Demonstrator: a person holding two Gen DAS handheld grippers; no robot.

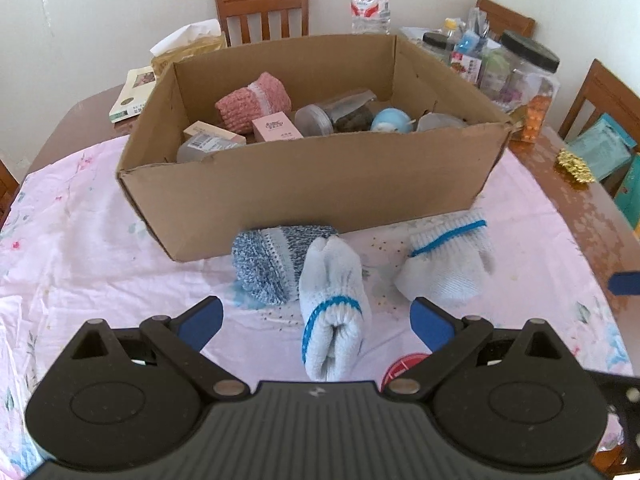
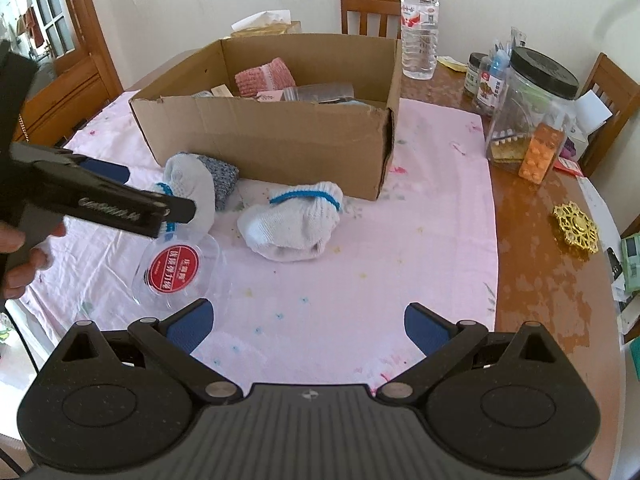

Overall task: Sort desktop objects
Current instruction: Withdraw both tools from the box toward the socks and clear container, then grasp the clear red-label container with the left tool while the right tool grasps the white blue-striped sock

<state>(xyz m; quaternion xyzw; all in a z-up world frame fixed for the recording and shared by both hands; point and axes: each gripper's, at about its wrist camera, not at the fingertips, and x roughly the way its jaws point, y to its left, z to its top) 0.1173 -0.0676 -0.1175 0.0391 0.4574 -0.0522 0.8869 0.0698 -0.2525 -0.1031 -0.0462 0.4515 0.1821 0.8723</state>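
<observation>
A rolled white sock with a blue band (image 1: 332, 308) lies on the pink cloth (image 1: 100, 248), end-on between the spread fingers of the left gripper (image 1: 316, 320), which holds nothing; the alignment suggests this roll is the next pick. Touching it is a blue-grey knitted sock (image 1: 268, 260) against the cardboard box (image 1: 304, 184), and a second white sock (image 1: 448, 260) lies just beside, so all three wait close to where they belong. The box already holds a pink sock (image 1: 254, 100) and small containers. The right gripper (image 2: 308, 324) hovers open and empty over bare cloth, near a clear lid with a red label (image 2: 174, 270).
</observation>
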